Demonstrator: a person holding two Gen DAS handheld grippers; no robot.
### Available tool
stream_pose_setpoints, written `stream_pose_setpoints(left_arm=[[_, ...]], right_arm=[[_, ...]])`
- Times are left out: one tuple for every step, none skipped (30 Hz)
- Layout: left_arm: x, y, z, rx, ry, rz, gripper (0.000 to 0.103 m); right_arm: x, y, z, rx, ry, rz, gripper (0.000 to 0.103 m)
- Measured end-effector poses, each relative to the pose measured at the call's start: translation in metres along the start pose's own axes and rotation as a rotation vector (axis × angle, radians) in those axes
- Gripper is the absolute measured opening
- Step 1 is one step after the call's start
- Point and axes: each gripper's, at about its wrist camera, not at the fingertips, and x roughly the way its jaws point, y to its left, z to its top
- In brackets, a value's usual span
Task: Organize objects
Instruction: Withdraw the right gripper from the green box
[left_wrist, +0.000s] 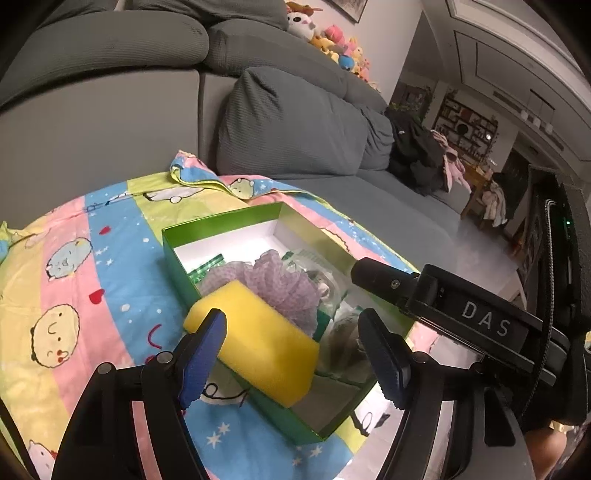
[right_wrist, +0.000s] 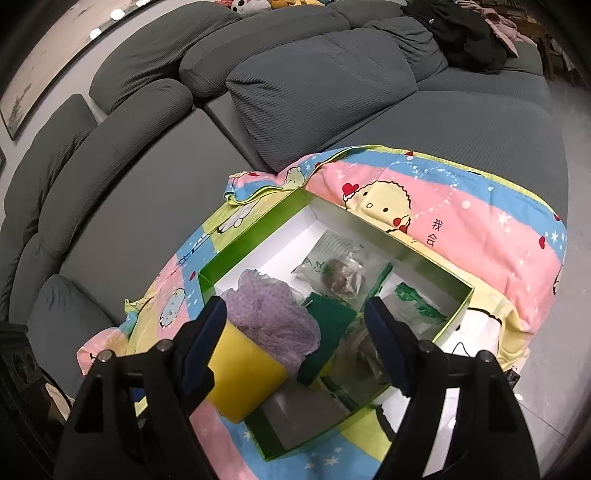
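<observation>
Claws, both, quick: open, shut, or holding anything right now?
Left claw: open, holding nothing; the yellow sponge lies between its fingers, untouched.
Right claw: open, holding nothing, above the green box.

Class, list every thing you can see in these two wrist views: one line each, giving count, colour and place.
box: one, green outside, white inside, open, on the cloth.
sponge: one, yellow, leaning over the box's near wall.
bath pouf: one, lilac mesh, inside the box.
clear packets: several, green print, inside the box.
cloth: one, pastel stripes with cartoons, under the box.
sofa: one, grey, behind.
plush toys: several, mixed colours, on the sofa back.
left gripper: one, black with blue pads, open above the sponge.
right gripper: one, likewise, open over the box.
</observation>
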Motion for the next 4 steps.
stream_pose_setpoints(left_arm=[[-0.0011,-0.0004,-0.0002,0.006,-0.001,-0.001,0.074],[-0.003,-0.0012,-0.0002,0.016,-0.005,0.005,0.074],[-0.0049,-0.0013,-0.0001,0.02,-0.008,0.012,0.074],[-0.0062,-0.0017,0.0,0.023,-0.011,0.017,0.074]], right_arm=[[-0.0006,0.0005,-0.0004,0.003,0.005,0.007,0.083],[-0.0017,0.0013,-0.0008,0.006,0.006,0.017,0.083],[-0.0033,0.0027,-0.0015,0.004,0.002,0.017,0.083],[-0.0038,0.0039,-0.0015,0.002,-0.001,0.011,0.083]])
